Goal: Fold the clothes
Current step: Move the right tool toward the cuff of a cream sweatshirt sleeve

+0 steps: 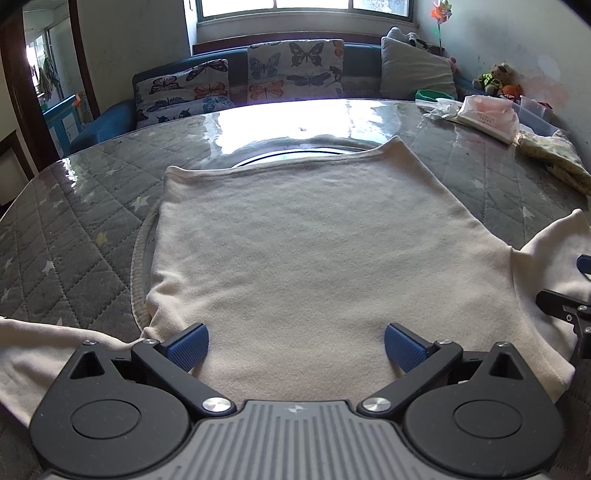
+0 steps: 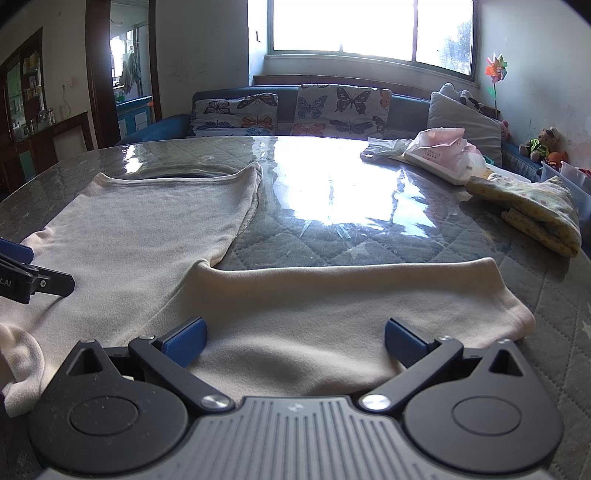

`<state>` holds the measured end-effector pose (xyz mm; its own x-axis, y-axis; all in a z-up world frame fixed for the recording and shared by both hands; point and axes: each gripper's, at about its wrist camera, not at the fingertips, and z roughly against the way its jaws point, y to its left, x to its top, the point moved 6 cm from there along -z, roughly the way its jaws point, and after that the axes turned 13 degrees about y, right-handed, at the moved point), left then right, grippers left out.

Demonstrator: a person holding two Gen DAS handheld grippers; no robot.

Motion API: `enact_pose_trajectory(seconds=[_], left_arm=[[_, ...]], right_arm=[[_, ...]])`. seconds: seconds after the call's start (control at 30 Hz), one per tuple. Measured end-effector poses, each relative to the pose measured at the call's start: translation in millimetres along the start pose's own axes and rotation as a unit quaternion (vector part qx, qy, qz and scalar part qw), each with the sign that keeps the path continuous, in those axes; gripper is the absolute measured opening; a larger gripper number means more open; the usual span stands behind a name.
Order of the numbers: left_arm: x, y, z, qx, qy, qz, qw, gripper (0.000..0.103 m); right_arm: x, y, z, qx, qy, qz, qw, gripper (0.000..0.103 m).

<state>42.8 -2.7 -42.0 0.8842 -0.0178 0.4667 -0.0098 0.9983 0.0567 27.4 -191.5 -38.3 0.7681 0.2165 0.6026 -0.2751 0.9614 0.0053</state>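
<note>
Left wrist view looks along the left claw (image 1: 296, 345), whose blue-padded fingers (image 1: 188, 346) stand wide apart over the near edge of a cream long-sleeved top (image 1: 306, 243), gripping nothing. The top lies spread flat on the tabletop (image 1: 74, 229), which is covered by a grey quilted cloth with pale stars under a glossy clear sheet. Its hem is at the far side and one sleeve trails off toward the lower left of this view. At the right edge of the same view, part of the right claw shows over the garment's other side.

Right wrist view shows the right claw (image 2: 294, 341) also spread wide, its blue pads (image 2: 404, 343) hovering above the right sleeve (image 2: 351, 295), which stretches straight out sideways from the body of the top. Nothing is pinched between the fingers. The tip of the left claw pokes in at the left edge, over the body of the garment.

Farther right on the tabletop lie a folded yellow patterned cloth (image 2: 535, 218) and a pink-and-white tissue pack (image 2: 443, 151), well apart from the top. Behind the tabletop stands a blue sofa with butterfly cushions (image 2: 343, 110) beneath a bright window (image 2: 369, 26).
</note>
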Motion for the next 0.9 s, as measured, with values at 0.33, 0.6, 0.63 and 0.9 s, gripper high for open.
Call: enact_pose_trajectory(seconds=[0.33, 0.6, 0.63, 0.9], left_arm=[[14.6, -20.9, 21.5, -0.011, -0.021, -0.006, 0.9997, 0.103], [20.6, -38.4, 27.1, -0.02, -0.022, -0.026, 0.9992, 0.103], [21.0, -40.5, 26.9, -0.022, -0.021, -0.028, 0.9991, 0.103], [19.6, -57.4, 28.8, -0.033, -0.017, -0.05, 0.9981, 0.103]], right_arm=[[3.2, -9.2, 10.3, -0.003, -0.005, -0.001, 1.0, 0.103], [7.6, -27.2, 29.1, -0.007, -0.019, -0.006, 1.0, 0.099], [9.1, -32.2, 32.5, -0.007, -0.016, -0.01, 1.0, 0.099], [9.6, -45.1, 41.7, -0.036, 0.0, -0.018, 0.999, 0.098]])
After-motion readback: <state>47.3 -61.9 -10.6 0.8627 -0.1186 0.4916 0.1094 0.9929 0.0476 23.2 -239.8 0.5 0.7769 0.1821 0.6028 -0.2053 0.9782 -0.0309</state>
